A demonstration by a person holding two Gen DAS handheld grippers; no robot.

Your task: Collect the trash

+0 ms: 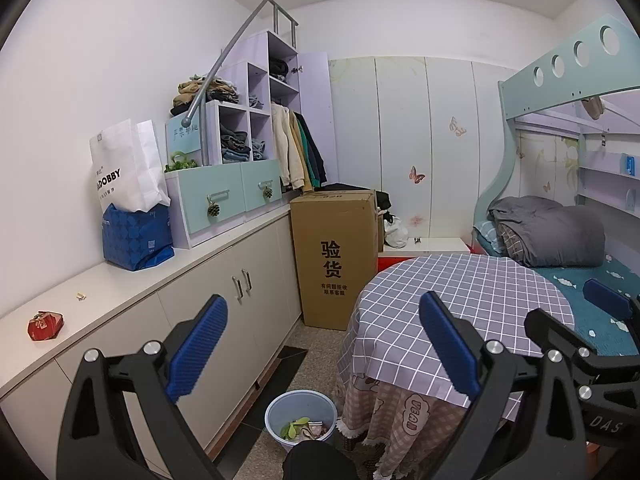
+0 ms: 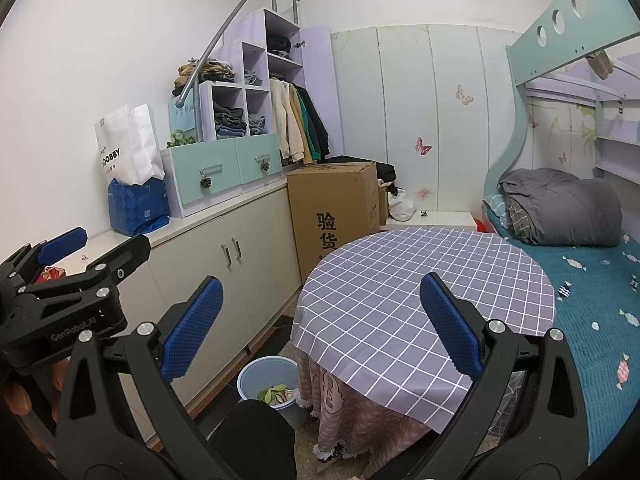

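Left tongs held up with blue pads wide apart, nothing between them. Right tongs also spread wide, empty. Printed in white on the black body of the left tongs, seen from the right wrist view: "GenRobot.AI". On the right tongs, at the edge of the left wrist view, only "DAS" readable.

Landmark: the large brown cardboard box standing on the floor at the end of the long worktop. Printed on its front in black: "验货", with smaller lines below, "有问题拒收" and "联系客服".

Left of the box, on the worktop: a blue bag with a white paper bag standing in it, lettering "DOBBY" partly visible. Farther left of the box, near the worktop's near end: a crumpled red wrapper, writing on it too small to read. Between the wrapper and the blue bag: a small pale scrap.

In front of the box, low on the floor: a light blue bin, with green leaves and other scraps inside, just beside the hanging cloth of the round table. Right of the box: that table, covered with a grey checked cloth; on the pink under-cloth, a cartoon label, letters not clear. Behind the box, on a pale green panel of the shelf unit: handwritten characters, not legible.
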